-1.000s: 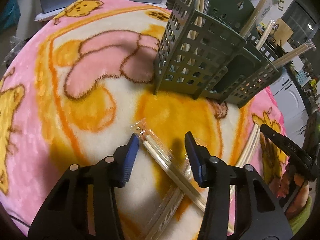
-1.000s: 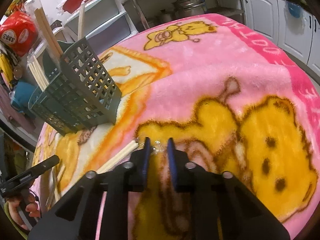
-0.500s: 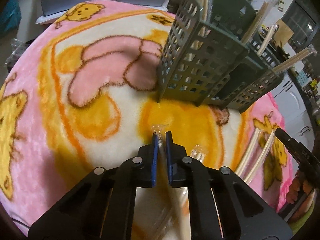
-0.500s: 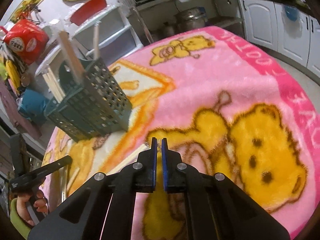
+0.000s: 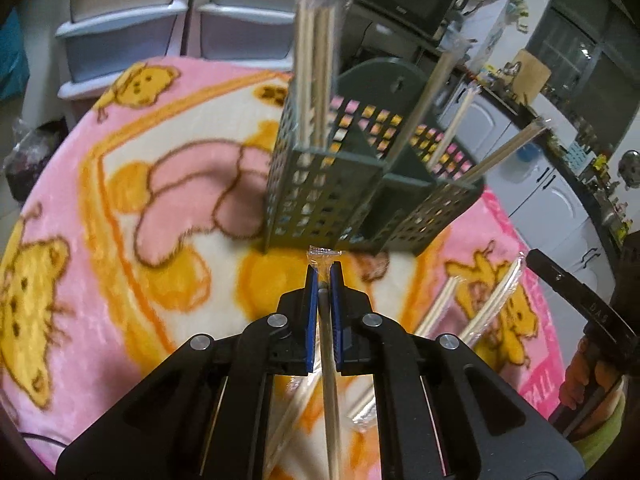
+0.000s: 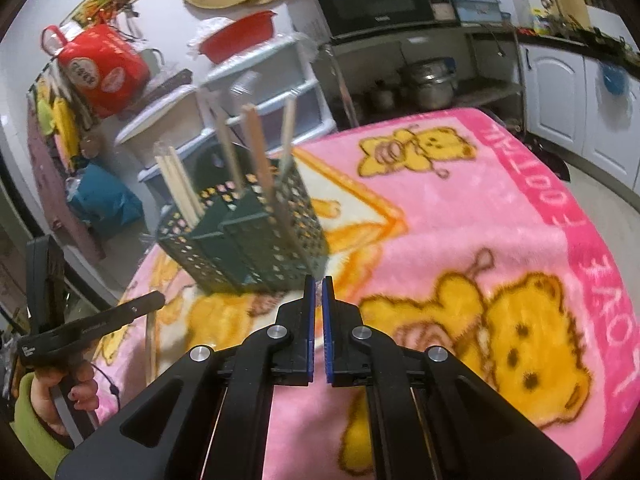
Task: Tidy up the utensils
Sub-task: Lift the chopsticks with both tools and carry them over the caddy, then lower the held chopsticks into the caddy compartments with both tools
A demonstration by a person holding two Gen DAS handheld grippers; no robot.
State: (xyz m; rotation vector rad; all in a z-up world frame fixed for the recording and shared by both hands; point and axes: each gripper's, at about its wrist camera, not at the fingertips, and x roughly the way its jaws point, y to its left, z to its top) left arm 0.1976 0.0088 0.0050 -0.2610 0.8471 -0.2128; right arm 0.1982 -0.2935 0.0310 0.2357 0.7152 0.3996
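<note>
Blue-padded left gripper [image 5: 324,270] angles down, fingers pinching wrapped chopsticks [image 5: 330,380]; right gripper [image 6: 317,284] clenched.

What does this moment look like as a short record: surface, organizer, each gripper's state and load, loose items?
surface: pink cartoon-bear blanket
organizer: dark green perforated caddy, upright, several wrapped chopstick pairs standing in its compartments
left gripper: shut on a wrapped chopstick pair, wrapper tip poking out past the fingertips
right gripper: shut, a bit of clear wrapper between the pads; what it holds is otherwise hidden
loose items: more wrapped chopstick pairs lying on the blanket to the right of the left gripper
</note>
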